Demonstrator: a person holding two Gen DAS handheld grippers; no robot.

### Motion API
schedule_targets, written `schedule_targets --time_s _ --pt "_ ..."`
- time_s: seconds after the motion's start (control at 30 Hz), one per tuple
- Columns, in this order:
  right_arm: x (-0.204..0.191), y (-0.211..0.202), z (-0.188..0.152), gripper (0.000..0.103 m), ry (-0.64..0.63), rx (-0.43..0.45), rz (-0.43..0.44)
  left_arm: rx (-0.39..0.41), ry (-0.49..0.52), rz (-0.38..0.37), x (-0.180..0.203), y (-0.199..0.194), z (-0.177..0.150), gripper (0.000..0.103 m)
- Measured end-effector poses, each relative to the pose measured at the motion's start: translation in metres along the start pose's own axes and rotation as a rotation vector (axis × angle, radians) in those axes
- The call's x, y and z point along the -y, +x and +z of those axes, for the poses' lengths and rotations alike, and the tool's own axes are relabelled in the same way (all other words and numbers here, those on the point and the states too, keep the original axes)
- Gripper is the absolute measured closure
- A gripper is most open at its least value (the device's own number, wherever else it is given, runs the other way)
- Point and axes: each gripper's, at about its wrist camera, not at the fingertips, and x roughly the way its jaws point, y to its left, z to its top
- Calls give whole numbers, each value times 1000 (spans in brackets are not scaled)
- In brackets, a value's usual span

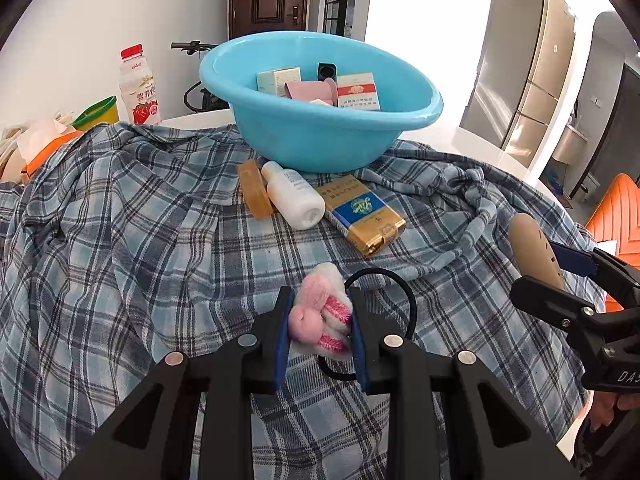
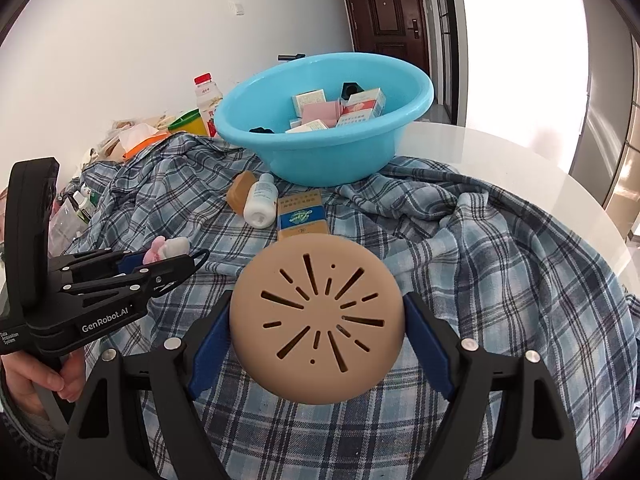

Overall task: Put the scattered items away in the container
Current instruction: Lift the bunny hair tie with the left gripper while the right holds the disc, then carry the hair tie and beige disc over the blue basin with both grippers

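The pink plush hair tie [image 1: 324, 320] is being clamped in the nearly closed left tongs [image 1: 320, 320] and the tan slotted disc [image 2: 316, 320] in the wide-set right tongs [image 2: 316, 328], with the blue basin [image 1: 320, 136] lying straight ahead of both.

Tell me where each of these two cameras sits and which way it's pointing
Left wrist: on the left gripper, facing forward and down at the pink hair tie it clamps; the right gripper shows at right.
Right wrist: on the right gripper, facing the tan round lid between its fingers; the left gripper and a hand show at left.
Shared: the blue basin, plaid cloth, white bottle.
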Motion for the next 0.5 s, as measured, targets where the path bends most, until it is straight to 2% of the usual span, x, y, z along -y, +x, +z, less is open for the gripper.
schedule_targets --time_s 0.23,0.5 --pt "1 -8 34 23 -31 56 -6 24 43 4 0 -5 34 75" --pt "13 -22 91 23 -71 139 -25 49 80 3 -5 -7 93 75"
